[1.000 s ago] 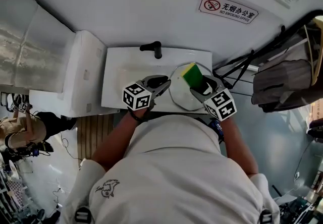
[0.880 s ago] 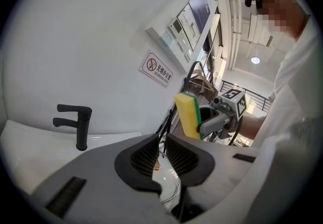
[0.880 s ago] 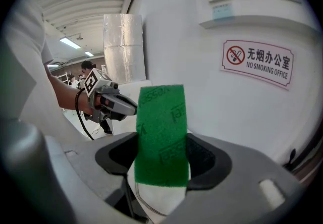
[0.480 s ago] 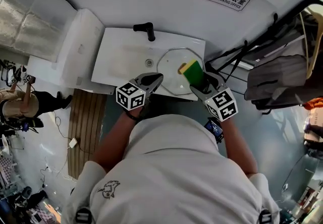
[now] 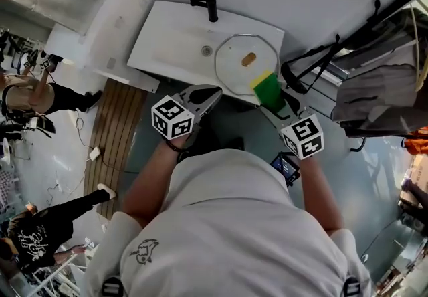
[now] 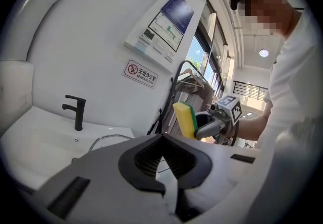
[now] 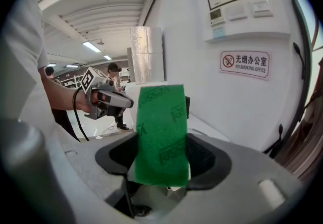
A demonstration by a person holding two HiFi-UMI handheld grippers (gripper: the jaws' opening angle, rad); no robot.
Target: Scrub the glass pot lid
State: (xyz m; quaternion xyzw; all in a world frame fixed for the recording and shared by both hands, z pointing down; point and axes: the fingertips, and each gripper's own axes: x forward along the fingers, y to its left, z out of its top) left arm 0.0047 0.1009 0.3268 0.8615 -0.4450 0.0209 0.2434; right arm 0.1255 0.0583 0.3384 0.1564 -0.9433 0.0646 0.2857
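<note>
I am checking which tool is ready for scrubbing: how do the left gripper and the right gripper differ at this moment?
The left gripper is shut on nothing; the right gripper is shut on the green and yellow sponge. The left gripper's tips are at the sink's front edge, while the right gripper holds its sponge near the glass lid. Both carry a marker cube, and neither touches the lid.

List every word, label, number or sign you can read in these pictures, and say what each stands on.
"无烟办公室 NO SMOKING OFFICE": white rectangular sign with a red border, on the white wall.
Yellow-and-green sponge: lettering embossed on its green face, not clearly readable.
White notice with a blue header: print too small to read.
</note>
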